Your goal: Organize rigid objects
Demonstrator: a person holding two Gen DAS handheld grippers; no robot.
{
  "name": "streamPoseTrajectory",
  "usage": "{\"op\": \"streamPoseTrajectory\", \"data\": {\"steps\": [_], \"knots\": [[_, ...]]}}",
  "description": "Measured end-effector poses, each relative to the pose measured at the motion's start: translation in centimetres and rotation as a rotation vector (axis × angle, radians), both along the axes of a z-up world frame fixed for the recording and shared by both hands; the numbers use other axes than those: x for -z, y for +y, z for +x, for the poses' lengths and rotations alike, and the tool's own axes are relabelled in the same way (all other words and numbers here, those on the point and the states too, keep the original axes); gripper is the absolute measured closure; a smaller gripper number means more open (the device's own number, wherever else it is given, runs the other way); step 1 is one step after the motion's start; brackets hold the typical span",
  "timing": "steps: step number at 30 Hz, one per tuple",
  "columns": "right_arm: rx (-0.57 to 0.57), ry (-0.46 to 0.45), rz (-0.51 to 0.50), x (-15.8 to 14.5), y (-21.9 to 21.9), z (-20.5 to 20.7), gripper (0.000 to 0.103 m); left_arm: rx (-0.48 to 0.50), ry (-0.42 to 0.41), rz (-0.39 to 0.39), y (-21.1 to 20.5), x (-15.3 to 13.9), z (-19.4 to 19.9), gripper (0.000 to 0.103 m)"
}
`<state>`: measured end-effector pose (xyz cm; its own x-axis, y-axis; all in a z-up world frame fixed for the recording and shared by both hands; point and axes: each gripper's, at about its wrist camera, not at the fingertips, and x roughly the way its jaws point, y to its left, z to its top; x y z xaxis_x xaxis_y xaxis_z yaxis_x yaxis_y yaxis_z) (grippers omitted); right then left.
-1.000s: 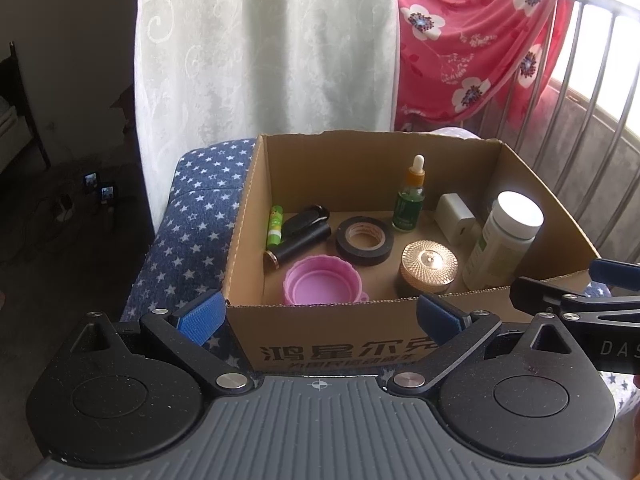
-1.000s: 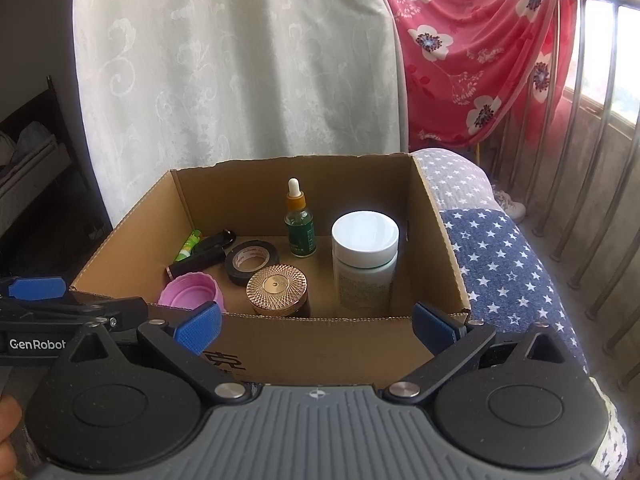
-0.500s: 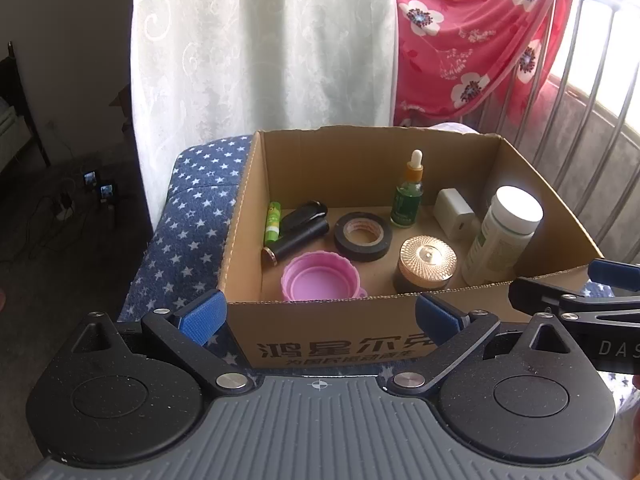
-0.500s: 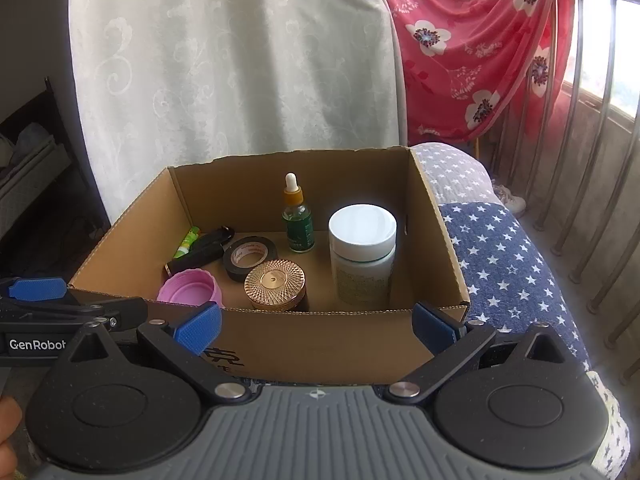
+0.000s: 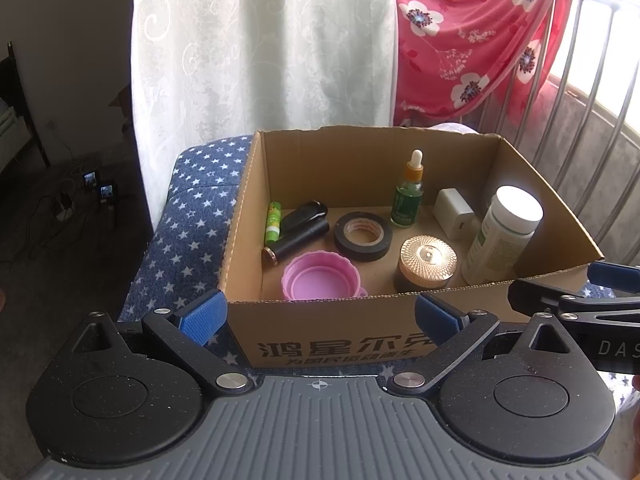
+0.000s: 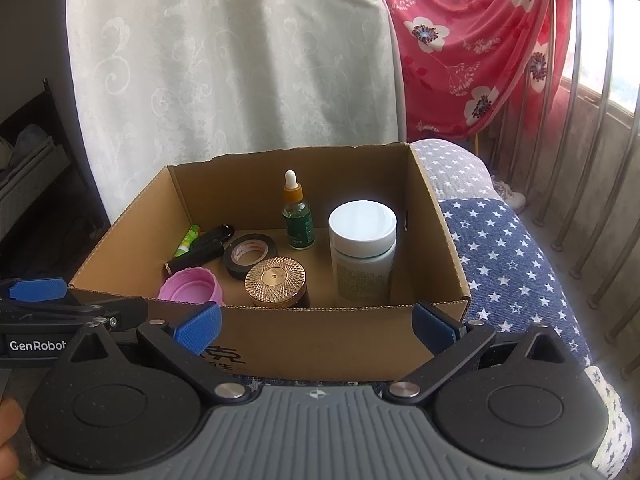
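Both claws hang in front of the cardboard box (image 5: pixel 320 344), my left gripper (image 5: pixel 318 314) spread wide and empty, my right gripper (image 6: pixel 316 328) just as wide, gripping nothing. Inside: white-capped bottle (image 6: pixel 362 256) standing at the right, dropper bottle (image 6: pixel 297 216) at the back, gold-lidded jar (image 6: pixel 276 282), black tape roll (image 5: pixel 362 236), pink lid (image 5: pixel 320 276). Only my left camera catches the white charger block (image 5: pixel 454 212); from the right, the bottle hides it.

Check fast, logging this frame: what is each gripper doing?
Left gripper: open, holding nothing.
Right gripper: open, holding nothing.
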<state>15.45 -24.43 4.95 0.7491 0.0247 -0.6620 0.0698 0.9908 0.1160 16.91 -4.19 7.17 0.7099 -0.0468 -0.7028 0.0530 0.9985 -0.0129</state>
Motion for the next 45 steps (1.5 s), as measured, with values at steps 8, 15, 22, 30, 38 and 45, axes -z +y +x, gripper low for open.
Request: {"op": "streamPoseTrajectory", "data": {"steps": [8, 15, 22, 30, 38, 45], "knots": [[0.002, 0.006, 0.007, 0.00, -0.13, -0.16, 0.000, 0.001, 0.001, 0.000, -0.02, 0.03, -0.01, 0.002], [0.003, 0.010, 0.010, 0.08, -0.20, -0.12, 0.000, 0.004, 0.003, 0.001, -0.01, 0.12, 0.01, 0.003], [0.004, 0.015, 0.011, 0.21, -0.23, -0.13, 0.000, 0.007, 0.009, 0.001, -0.01, 0.23, 0.05, 0.003], [0.006, 0.024, 0.011, 0.40, -0.05, -0.25, 0.000, 0.013, 0.022, -0.004, 0.32, 0.41, 0.06, 0.003], [0.008, 0.027, 0.012, 0.42, -0.04, -0.29, 0.000, 0.016, 0.025, -0.006, 0.41, 0.48, 0.11, 0.003], [0.009, 0.032, 0.023, 0.45, -0.11, -0.33, 0.000, 0.017, 0.025, -0.002, 0.40, 0.48, 0.08, 0.003]]}}
